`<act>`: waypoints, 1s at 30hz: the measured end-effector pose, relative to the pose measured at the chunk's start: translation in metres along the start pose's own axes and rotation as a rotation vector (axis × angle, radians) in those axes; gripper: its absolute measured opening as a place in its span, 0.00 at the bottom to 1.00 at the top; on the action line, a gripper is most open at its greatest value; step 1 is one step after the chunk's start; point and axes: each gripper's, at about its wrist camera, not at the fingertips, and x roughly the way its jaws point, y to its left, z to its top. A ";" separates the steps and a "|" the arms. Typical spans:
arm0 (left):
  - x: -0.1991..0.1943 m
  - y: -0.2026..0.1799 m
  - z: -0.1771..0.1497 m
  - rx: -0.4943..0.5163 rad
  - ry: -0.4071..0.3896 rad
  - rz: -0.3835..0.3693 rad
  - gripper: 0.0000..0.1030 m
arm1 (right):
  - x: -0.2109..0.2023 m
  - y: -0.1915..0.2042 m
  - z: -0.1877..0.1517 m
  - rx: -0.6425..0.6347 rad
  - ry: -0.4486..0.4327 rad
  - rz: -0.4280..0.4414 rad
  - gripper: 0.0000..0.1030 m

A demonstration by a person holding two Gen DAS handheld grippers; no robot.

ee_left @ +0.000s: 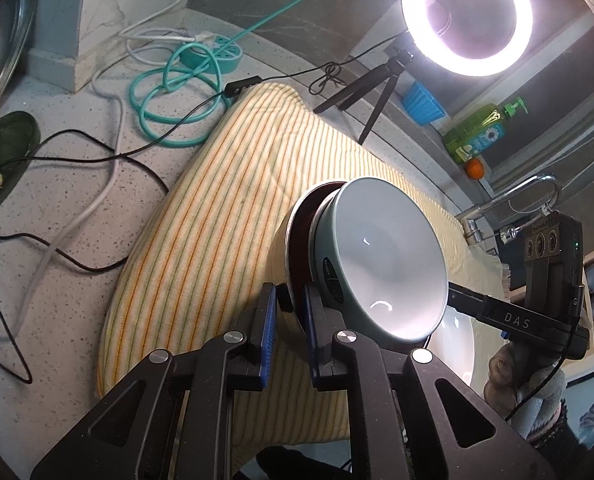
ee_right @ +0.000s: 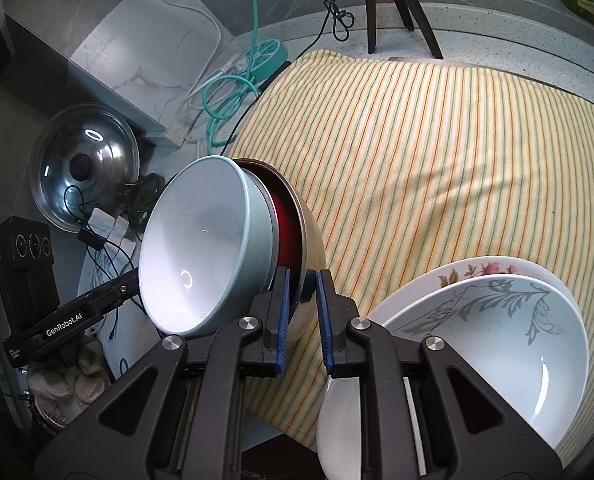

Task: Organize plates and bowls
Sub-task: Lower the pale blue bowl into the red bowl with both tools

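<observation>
Pale blue bowl (ee_right: 201, 248) nested in red-lined metal bowl (ee_right: 297, 232), pair held tilted above striped cloth (ee_right: 437, 152). Metal bowl's rim pinched on one side by right gripper (ee_right: 300, 312), on other by left gripper (ee_left: 288, 322), jaws nearly closed. Floral plates (ee_right: 497, 320) stacked on cloth just beside right gripper. Pot lid (ee_right: 85, 164) seen on counter beyond.

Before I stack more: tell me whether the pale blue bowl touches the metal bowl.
Touching. In the right wrist view, the pale blue bowl sits nested inside the metal bowl, held tipped on edge, with no gap visible.
</observation>
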 end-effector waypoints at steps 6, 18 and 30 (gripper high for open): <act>-0.012 -0.021 0.003 0.032 -0.031 -0.032 0.10 | -0.029 -0.004 -0.004 0.007 -0.043 0.002 0.14; -0.002 -0.070 0.005 0.124 -0.038 -0.074 0.12 | -0.076 -0.037 -0.012 0.090 -0.138 -0.032 0.15; 0.019 -0.111 -0.005 0.186 0.020 -0.142 0.12 | -0.117 -0.073 -0.032 0.138 -0.174 -0.082 0.15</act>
